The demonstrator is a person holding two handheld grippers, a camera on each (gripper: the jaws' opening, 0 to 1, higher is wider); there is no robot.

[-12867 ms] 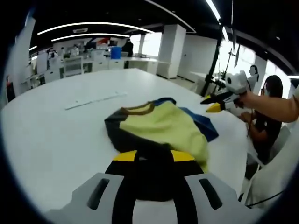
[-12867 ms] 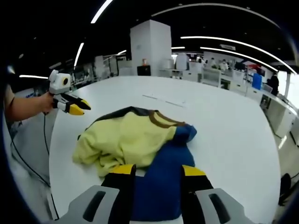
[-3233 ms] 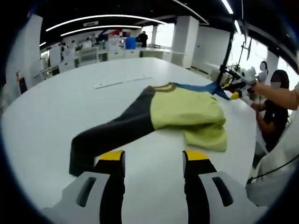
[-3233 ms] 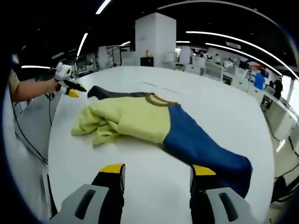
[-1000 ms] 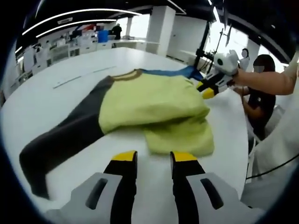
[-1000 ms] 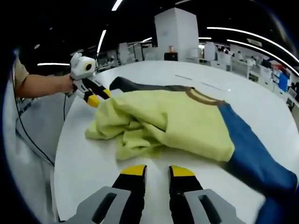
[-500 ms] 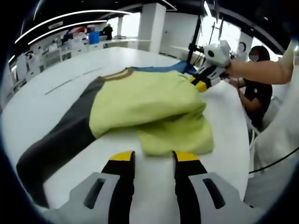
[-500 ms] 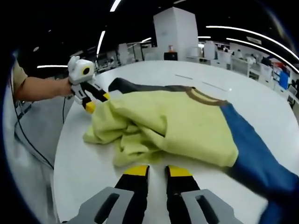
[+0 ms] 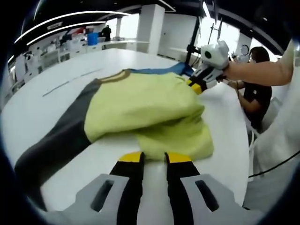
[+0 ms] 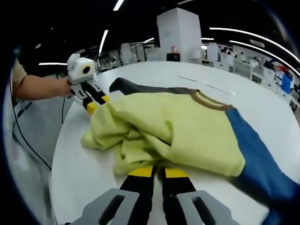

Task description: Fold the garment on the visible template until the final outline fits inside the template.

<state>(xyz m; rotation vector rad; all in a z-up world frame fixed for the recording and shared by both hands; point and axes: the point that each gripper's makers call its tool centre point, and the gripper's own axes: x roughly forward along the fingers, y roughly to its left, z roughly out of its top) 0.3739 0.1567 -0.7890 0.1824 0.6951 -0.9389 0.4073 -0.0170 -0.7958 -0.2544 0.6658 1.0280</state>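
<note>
The garment [image 9: 140,105] lies across the white surface [image 9: 42,108], body bunched in yellow folds, a dark grey sleeve [image 9: 51,145] stretched out to one side and a blue sleeve [image 10: 255,154] to the other. No template outline can be made out on the surface.

In the left gripper view, the left gripper [image 9: 153,157] sits at the yellow hem, its jaws drawn narrow with a slim gap showing; whether cloth is caught between the tips cannot be told. Across the garment, the right gripper [image 9: 196,85] reaches in at the far edge of the yellow cloth.

In the right gripper view, the right gripper's jaws are nearly together, their yellow tips tucked under the rumpled hem [image 10: 140,161]; a grip looks likely but cannot be confirmed.

The step in hand seems to be catching the bunched hem at two points to spread the body flat. To do it well, each pair of jaws should take only the top layer at the hem's edge, not a wad of folds. Then both should pull apart and low along the surface, evenly, so the sleeves do not drag off the edge.
</note>
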